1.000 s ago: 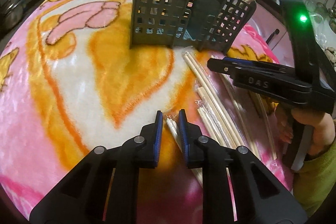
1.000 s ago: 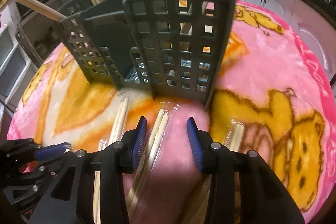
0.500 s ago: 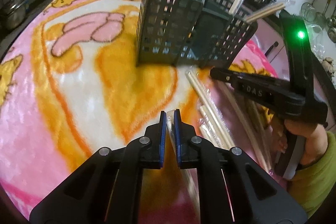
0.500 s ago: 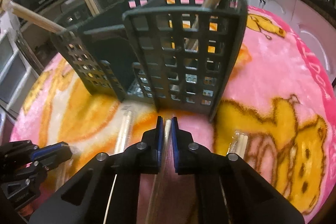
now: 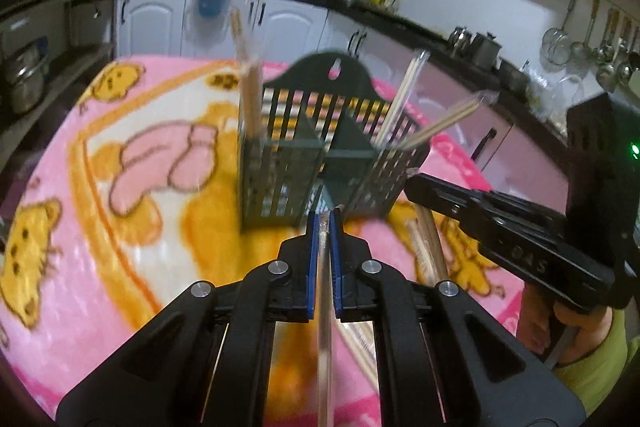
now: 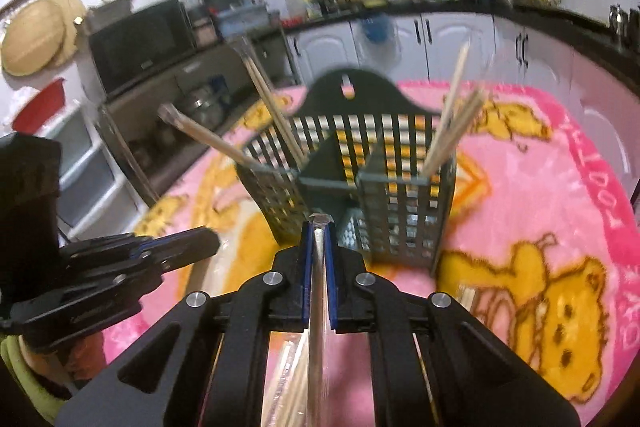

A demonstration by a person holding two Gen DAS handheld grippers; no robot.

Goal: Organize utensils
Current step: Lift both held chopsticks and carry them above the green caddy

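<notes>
Progress, left wrist view: we see the left gripper [image 5: 323,227] closed on one wrapped chopstick pair [image 5: 324,307], which runs back between the blue pads and under the camera. Ahead stands the dark green utensil caddy [image 5: 280,183] on the pink cartoon blanket [image 5: 120,187]. Its left compartment already holds a wrapped pair [image 5: 250,95], and two more pairs [image 5: 404,95] lean out of the right compartment. Further pairs [image 5: 430,259] lie on the blanket to the right of the caddy, so sorting is only partly done. The right gripper [image 5: 416,183] enters from the right, held in a hand [image 5: 560,327].

Progress, right wrist view: we see the right gripper [image 6: 319,227] likewise clamped on its own wrapped pair [image 6: 318,307], tip pointing at the caddy's [image 6: 400,219] front middle. Pairs [image 6: 272,115] stand in the left compartment and others [image 6: 448,131] in the right; one loose pair [image 6: 466,297] lies on the blanket near the printed bear. The left gripper [image 6: 208,241] shows at the left edge. We judge that both held pairs have yet to go into the caddy, and the loose ones after them.
</notes>
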